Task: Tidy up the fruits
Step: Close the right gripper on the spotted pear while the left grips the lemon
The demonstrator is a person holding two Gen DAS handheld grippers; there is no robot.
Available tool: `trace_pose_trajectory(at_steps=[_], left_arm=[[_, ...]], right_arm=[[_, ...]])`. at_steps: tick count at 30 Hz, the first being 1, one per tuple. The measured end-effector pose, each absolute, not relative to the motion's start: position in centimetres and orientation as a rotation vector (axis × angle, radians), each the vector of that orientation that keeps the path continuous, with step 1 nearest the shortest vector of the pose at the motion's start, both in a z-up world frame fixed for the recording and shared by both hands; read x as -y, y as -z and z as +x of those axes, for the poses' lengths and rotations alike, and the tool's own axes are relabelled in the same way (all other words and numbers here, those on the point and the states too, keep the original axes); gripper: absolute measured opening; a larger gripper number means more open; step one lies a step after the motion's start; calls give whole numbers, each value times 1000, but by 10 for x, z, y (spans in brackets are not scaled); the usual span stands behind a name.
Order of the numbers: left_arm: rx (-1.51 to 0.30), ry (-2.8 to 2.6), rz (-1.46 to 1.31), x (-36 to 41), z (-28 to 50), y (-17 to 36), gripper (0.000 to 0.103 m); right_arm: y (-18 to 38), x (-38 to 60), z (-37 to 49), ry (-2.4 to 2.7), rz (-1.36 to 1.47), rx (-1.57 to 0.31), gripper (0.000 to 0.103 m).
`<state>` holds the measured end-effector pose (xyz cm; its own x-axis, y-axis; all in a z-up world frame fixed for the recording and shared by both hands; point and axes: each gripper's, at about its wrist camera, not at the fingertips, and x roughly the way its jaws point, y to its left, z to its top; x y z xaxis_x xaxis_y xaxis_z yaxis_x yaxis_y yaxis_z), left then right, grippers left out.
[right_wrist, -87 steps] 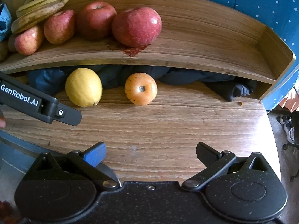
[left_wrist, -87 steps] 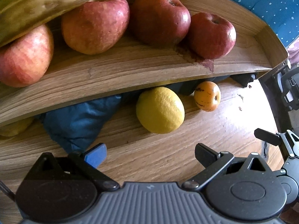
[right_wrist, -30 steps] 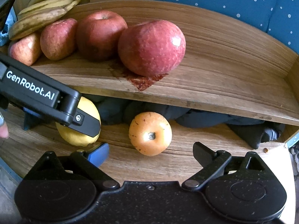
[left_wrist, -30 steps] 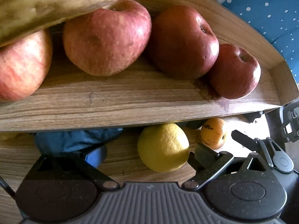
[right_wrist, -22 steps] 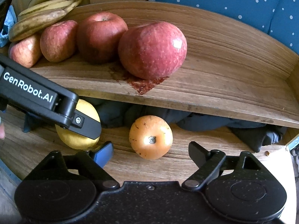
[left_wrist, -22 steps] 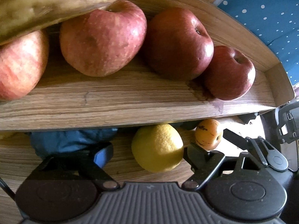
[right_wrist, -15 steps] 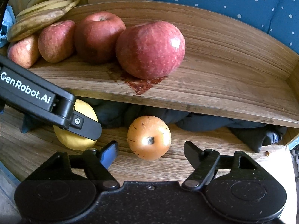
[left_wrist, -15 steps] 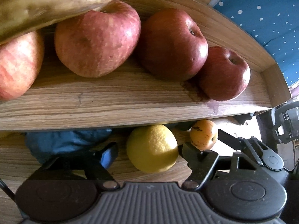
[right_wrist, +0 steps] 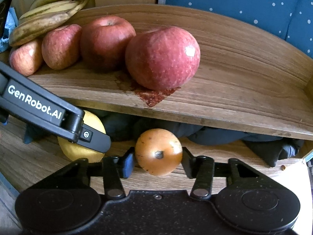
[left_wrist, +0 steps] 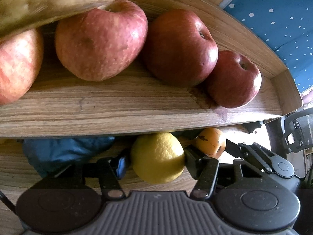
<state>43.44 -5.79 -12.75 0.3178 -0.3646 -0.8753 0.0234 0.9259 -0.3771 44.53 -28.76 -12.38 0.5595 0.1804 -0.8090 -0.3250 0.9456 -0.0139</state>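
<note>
Between the fingers, left gripper (left_wrist: 157,161): lemon (left_wrist: 157,157); the jaws have just been closing and now press its two sides, so it reads as grasped, resting on the lower board (left_wrist: 11,164).
Between the fingers, right gripper (right_wrist: 158,161): orange fruit (right_wrist: 158,151), stem end facing the camera; these jaws have also just been closing and both pads touch its flanks, a grip as far as I can tell.
Beside the right claw, to its left: the left gripper's black finger crosses in front of the lemon.
Behind both claws: dark blue cloth (left_wrist: 62,150) bunched under the shelf.
Above both claws: wooden shelf (right_wrist: 234,90) with four red apples (right_wrist: 162,57) in a row and bananas (right_wrist: 47,21) at its left end; the right half lies bare.
Step in hand: picking both lower fruits at once, by my judgement.
Next move calls for: drawing each fruit back clear of the shelf's front edge before lifting, then setting them on the bare right part.
Pose: both grippers tilt steeply down toward the board, side by side, close together.
</note>
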Motion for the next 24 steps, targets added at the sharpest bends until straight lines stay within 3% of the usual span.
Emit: trace_pose_trajectory(at_steps=[24], left_arm=[[-1207,256,-326,58,391,120,62]], right_arm=[[113,292,405,-340,-119,-940,49]])
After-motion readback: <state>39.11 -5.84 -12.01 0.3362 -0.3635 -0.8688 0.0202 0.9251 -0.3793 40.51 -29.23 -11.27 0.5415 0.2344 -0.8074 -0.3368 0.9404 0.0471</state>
